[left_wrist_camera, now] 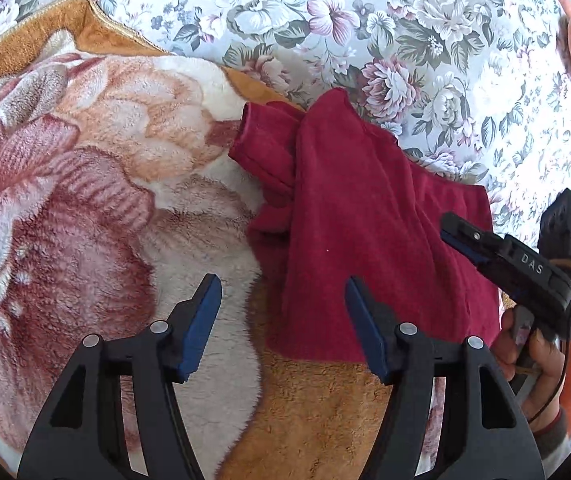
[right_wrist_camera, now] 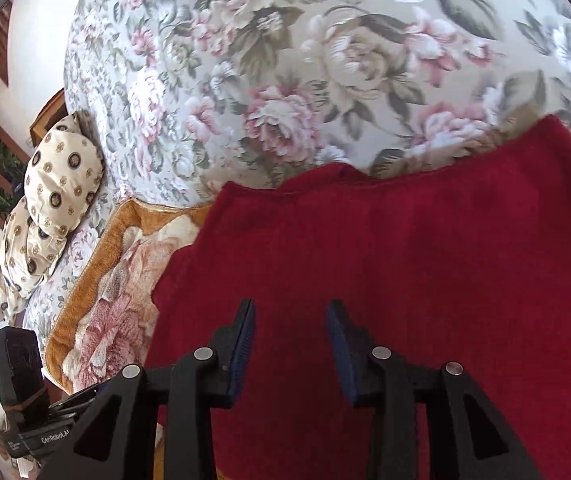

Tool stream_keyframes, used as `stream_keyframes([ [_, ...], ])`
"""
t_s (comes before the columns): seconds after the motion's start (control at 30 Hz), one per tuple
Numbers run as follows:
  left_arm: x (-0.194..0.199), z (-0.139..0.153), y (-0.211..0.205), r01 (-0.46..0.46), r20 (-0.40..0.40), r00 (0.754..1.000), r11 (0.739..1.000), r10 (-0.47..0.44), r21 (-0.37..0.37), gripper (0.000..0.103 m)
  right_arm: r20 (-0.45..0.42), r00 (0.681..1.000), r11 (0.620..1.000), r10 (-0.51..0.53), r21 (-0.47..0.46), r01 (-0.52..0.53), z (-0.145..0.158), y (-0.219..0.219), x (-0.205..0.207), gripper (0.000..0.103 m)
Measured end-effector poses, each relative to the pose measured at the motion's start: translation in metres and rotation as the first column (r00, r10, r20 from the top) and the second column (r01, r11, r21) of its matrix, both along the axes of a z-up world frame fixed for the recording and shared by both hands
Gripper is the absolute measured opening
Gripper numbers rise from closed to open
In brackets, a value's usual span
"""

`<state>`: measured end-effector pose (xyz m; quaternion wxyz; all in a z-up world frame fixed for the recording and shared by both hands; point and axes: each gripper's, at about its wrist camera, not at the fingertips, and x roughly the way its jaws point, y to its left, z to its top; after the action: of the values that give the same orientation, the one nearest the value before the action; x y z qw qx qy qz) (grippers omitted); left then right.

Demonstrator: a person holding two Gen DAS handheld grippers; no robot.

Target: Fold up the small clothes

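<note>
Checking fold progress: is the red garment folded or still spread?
Partly folded. The red garment has one side lapped over its middle, and a sleeve sticks out left on the blanket.

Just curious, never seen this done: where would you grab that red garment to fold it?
Probably the red garment by its straight near hem, coming from above. That edge lies flat and free on the fleece blanket, while the far sleeve is bunched.

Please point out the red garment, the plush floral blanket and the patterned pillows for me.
red garment [left_wrist_camera: 365, 232]: left wrist view, middle of its folded body.
plush floral blanket [left_wrist_camera: 85, 200]: left wrist view, its large pink flower.
patterned pillows [right_wrist_camera: 61, 184]: right wrist view, face of the upper pillow.
</note>
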<state>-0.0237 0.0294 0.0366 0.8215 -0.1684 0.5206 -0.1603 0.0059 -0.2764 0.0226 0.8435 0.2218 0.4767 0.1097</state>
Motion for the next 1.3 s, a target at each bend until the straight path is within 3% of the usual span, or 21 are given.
stream_keyframes([
  [0.23,0.007,-0.007,-0.011,-0.009,-0.034,0.999,1.0,0.009,-0.001,0.064,-0.008,1.0,0.999,-0.006,0.044,0.006,0.001,-0.002,0.001,0.036],
  [0.37,0.011,-0.013,-0.017,0.004,-0.059,0.998,1.0,-0.003,0.002,0.064,0.011,1.0,0.999,0.028,0.024,-0.028,0.008,0.012,0.001,0.038],
  [0.47,0.011,-0.013,-0.019,0.005,-0.053,0.999,1.0,-0.005,0.0,0.069,0.009,0.999,0.999,0.042,0.006,-0.042,0.007,0.019,0.001,0.039],
  [0.7,0.012,-0.017,-0.019,-0.012,-0.052,0.999,0.999,0.01,-0.032,0.077,-0.001,0.998,0.997,0.059,0.057,-0.059,0.003,0.037,0.013,0.039],
  [0.87,0.012,-0.017,-0.02,-0.016,-0.052,0.999,0.999,0.014,-0.037,0.078,0.017,0.998,0.997,0.056,0.051,-0.057,0.012,0.039,0.013,0.039],
  [1.1,0.013,-0.018,-0.016,-0.03,-0.058,0.998,0.996,0.025,-0.081,0.081,0.026,0.997,0.997,-0.073,0.007,0.073,0.023,-0.02,-0.034,0.04],
  [1.3,0.013,-0.018,-0.017,-0.049,-0.058,0.997,0.995,0.044,-0.088,0.087,0.028,0.971,0.966,-0.237,-0.1,0.239,0.021,-0.097,-0.093,0.044],
])
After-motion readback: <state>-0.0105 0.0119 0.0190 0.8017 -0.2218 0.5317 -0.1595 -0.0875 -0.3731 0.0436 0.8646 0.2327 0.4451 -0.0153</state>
